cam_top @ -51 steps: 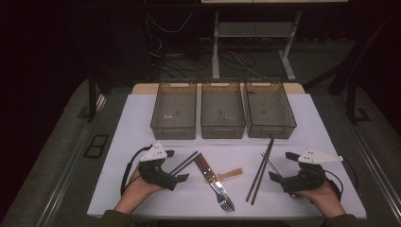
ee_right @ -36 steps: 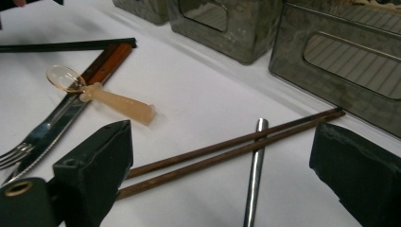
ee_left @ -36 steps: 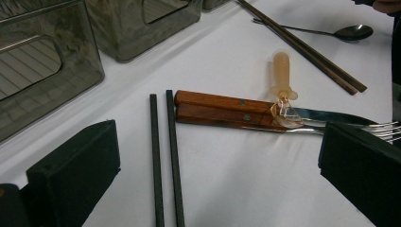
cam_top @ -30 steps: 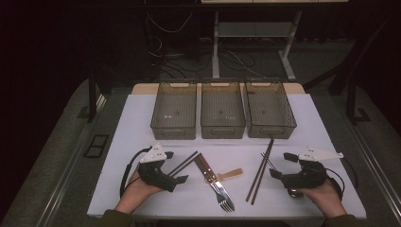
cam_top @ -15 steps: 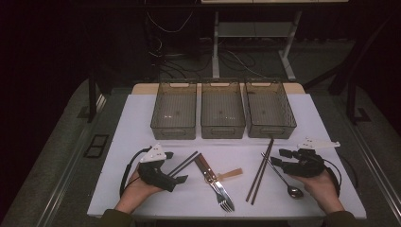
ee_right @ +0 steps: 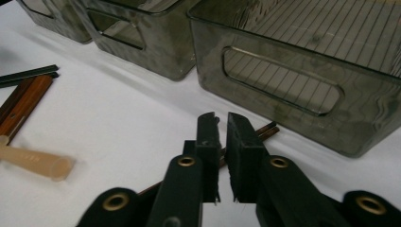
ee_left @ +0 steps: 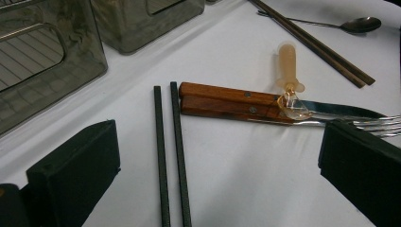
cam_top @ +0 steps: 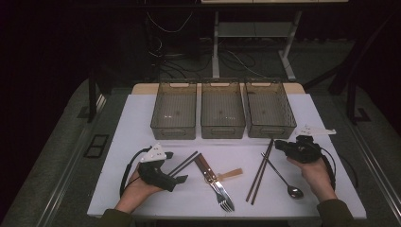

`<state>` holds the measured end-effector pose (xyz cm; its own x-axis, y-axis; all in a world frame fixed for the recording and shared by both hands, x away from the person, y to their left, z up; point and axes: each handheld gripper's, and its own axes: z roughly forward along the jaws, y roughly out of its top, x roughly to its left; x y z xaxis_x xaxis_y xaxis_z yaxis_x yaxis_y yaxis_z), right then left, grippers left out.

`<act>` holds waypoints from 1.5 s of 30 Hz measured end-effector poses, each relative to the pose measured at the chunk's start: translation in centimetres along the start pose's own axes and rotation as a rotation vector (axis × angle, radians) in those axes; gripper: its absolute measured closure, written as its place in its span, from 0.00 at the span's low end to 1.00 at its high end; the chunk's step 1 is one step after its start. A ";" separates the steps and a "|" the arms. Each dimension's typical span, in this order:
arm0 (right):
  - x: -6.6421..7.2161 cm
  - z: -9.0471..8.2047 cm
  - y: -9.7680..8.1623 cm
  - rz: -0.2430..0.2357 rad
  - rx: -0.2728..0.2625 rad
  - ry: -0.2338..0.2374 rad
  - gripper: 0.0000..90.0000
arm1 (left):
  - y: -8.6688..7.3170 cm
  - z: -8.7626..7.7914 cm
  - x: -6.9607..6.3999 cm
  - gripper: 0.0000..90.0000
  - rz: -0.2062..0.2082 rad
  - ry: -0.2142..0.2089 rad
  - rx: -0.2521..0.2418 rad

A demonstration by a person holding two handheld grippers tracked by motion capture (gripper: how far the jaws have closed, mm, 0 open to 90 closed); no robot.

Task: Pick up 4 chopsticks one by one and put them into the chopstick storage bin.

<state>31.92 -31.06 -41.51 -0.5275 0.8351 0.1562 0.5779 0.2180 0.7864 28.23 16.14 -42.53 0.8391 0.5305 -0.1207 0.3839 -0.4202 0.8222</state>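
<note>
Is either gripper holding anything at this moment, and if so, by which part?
The left gripper is open and empty. The right gripper has just closed near the top end of the brown chopsticks; whether it pinches them cannot be told.

Left gripper (cam_top: 176, 178) is sitting low at the near left, hand (cam_top: 137, 189) cupped under it, jaws gaping wide. Right gripper (ee_right: 222, 142) is reaching further forward on the right side, right hand (cam_top: 316, 172) wrapped behind it, jaws just having been closing and now nearly together, nothing visibly clamped between them.
</note>
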 end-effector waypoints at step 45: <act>-2.3 5.0 -0.3 0.016 0.134 -0.084 1.00 | -0.1 0.1 0.0 0.00 0.001 0.001 0.004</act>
<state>36.07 -30.50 -45.14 -0.4671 0.8769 0.1131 0.6667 0.2653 0.6965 28.21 16.07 -42.70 0.8391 0.5308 -0.1189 0.3844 -0.4239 0.8201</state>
